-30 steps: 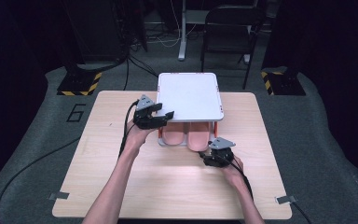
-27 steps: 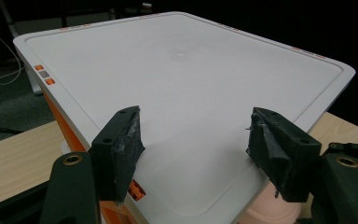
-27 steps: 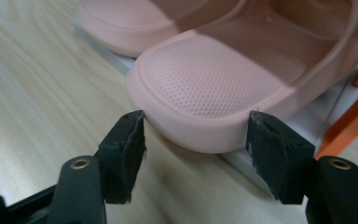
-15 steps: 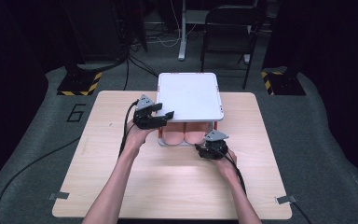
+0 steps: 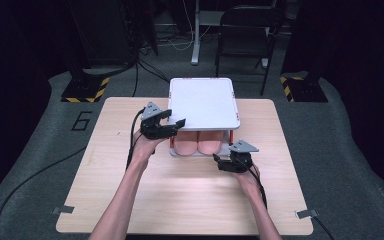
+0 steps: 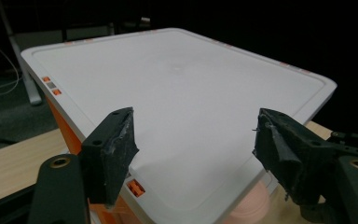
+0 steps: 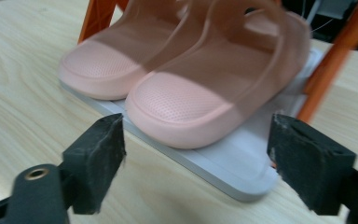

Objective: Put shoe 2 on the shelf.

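Right gripper (image 5: 228, 164) sits on the table (image 5: 105, 180) at the rack's (image 5: 203, 102) front right corner, jaws spread with nothing between them; they have just been opening. Slippers (image 5: 198, 145) lie on the low shelf (image 7: 242, 172), pair side by side, toes toward the person, long axis running 12 to 6 in the high view. From the right gripper the near slipper (image 7: 200, 105) is at about 10 o'clock in the high view, dead ahead at 12 in the right gripper view, toe just beyond the pads (image 7: 98, 154), not touching. Orange post (image 7: 335, 56) stands at 1 o'clock of that toe, close to the right jaw's path.

Left gripper (image 5: 172, 125) hovers at the rack's front left corner, level with the white top, jaws spread, empty; they too have just been opening. Top fills the span ahead of it from 10 to 2.

Judgement: right hand is nearer the slippers, and a straight push forward would bracket the near toe; the jaw span looks barely wider than it.
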{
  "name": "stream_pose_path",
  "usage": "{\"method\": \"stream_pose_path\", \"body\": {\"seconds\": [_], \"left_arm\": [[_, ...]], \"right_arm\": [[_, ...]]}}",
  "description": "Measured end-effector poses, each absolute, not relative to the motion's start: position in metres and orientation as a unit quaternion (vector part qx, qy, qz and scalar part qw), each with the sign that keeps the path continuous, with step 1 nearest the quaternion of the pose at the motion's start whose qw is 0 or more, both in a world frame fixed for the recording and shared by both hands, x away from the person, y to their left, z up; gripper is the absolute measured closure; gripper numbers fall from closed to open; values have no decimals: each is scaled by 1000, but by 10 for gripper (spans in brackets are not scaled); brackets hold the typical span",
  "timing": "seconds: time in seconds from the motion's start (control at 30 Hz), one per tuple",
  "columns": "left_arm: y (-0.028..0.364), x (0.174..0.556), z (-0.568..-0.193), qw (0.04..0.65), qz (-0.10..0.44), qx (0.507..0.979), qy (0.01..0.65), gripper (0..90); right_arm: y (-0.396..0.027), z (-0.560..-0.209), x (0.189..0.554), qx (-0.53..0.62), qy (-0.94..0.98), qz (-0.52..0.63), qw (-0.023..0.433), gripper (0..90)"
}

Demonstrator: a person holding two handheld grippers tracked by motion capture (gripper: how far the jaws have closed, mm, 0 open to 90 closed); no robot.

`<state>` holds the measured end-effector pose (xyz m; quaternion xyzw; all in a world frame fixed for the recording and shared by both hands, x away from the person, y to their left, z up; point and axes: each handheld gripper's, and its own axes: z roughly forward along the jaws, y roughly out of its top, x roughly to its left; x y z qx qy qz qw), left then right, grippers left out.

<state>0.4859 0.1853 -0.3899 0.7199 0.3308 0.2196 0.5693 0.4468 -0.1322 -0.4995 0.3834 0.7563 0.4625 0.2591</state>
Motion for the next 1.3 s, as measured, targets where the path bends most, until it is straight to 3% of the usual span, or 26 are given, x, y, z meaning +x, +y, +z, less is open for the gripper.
{"method": "stream_pose_path", "body": {"seconds": [0.33,0.87,1.3], "left_arm": [[233,439,-397,572,250,712,322,211],[310,375,-454,544,299,689,375,204],[335,360,-488,525,300,685,406,205]], "right_arm": [[-170,-488,415,412,715,499,264,162],[-212,-495,382,430,687,506,296,169],[-234,-504,368,448,665,513,305,176]]}}
